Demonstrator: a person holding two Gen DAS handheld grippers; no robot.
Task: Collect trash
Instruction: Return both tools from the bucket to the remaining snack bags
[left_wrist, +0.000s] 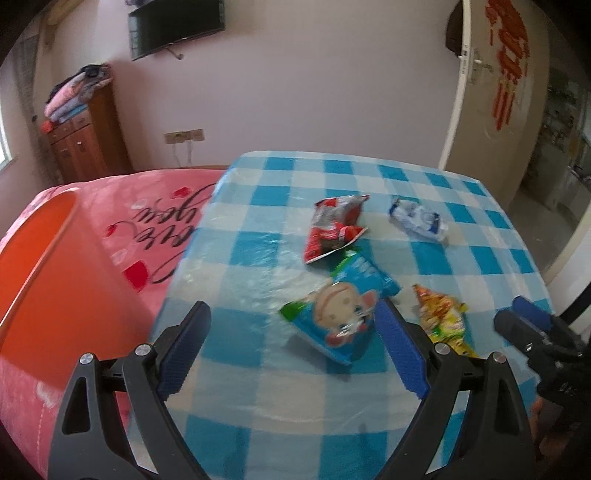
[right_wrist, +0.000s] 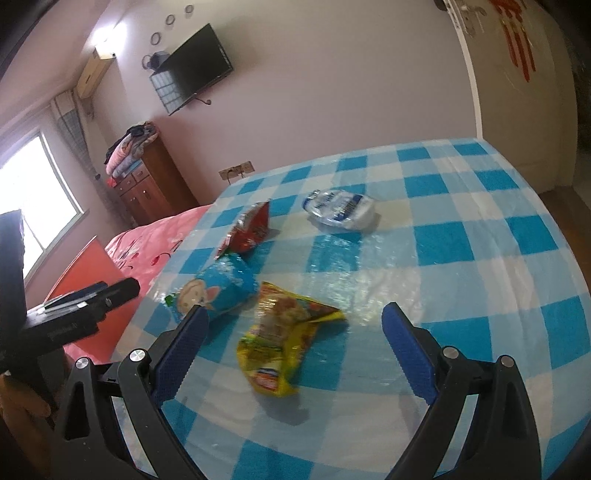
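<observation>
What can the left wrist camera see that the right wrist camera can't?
Only the left wrist view shows the big orange bin beside the table and black writing on the pink blanket. Only the right wrist view shows the bright window and air conditioner. Both show four wrappers on the checked tablecloth: red, white, blue, yellow.

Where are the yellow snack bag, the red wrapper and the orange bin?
yellow snack bag (right_wrist: 280, 347), right wrist view, middle of the bag
red wrapper (left_wrist: 332, 229), left wrist view, its crumpled middle
orange bin (left_wrist: 40, 280), left wrist view, its side wall
</observation>
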